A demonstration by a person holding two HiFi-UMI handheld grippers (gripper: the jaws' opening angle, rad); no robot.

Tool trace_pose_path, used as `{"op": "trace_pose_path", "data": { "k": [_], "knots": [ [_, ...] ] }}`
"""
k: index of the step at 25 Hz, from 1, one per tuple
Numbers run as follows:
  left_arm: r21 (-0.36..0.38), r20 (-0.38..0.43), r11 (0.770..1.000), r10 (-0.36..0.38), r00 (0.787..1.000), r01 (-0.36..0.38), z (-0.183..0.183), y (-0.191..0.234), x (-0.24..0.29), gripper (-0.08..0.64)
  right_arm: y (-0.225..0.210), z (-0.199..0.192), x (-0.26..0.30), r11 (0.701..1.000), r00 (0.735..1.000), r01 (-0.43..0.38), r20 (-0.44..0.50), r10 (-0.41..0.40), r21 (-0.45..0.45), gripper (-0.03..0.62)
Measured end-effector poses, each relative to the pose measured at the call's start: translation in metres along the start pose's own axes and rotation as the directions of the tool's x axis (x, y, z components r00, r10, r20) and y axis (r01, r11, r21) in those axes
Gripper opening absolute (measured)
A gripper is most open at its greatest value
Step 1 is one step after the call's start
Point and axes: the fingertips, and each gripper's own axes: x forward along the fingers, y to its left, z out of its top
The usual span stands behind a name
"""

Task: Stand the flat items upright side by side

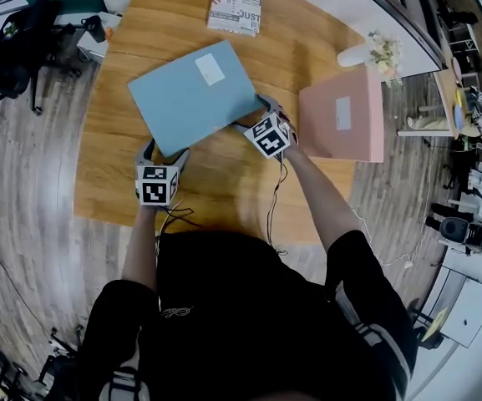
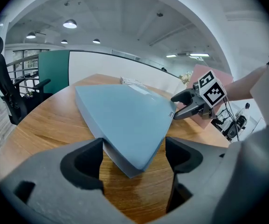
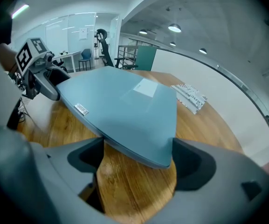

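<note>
Straddling near corners of the flat blue folder [image 1: 192, 94], left gripper [image 1: 165, 150] and right gripper [image 1: 253, 114] have jaws apart, unclamped. Pinched by corner tips only, it may slip while tipping and topple the pink folder [image 1: 341, 115] standing right of the right gripper.

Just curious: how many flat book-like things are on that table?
3: the blue one in the middle, the pink one at the right, the patterned one at the far edge. None seems hidden.
</note>
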Motion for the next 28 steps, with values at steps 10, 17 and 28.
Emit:
{"op": "trace_pose_path", "data": {
  "k": [10, 17, 28],
  "knots": [
    [0.076, -0.058, 0.996, -0.048, 0.997, 0.053, -0.006, 0.016, -0.013, 0.436, 0.048, -0.011, -0.028, 0.97, 0.998, -0.013, 0.065, -0.003, 0.241, 0.444],
    [0.16, -0.14, 0.976, -0.126, 0.982, 0.148, -0.025, 0.015, -0.037, 0.44, 0.105, -0.032, -0.06, 0.968, 0.999, 0.007, 0.031, -0.015, 0.251, 0.449],
    [0.238, -0.091, 0.964, -0.097, 0.991, 0.116, -0.038, 0.013, -0.041, 0.449, 0.1, -0.05, -0.062, 0.999, 1.0, -0.014, 0.003, 0.014, 0.029, 0.481]
  ]
}}
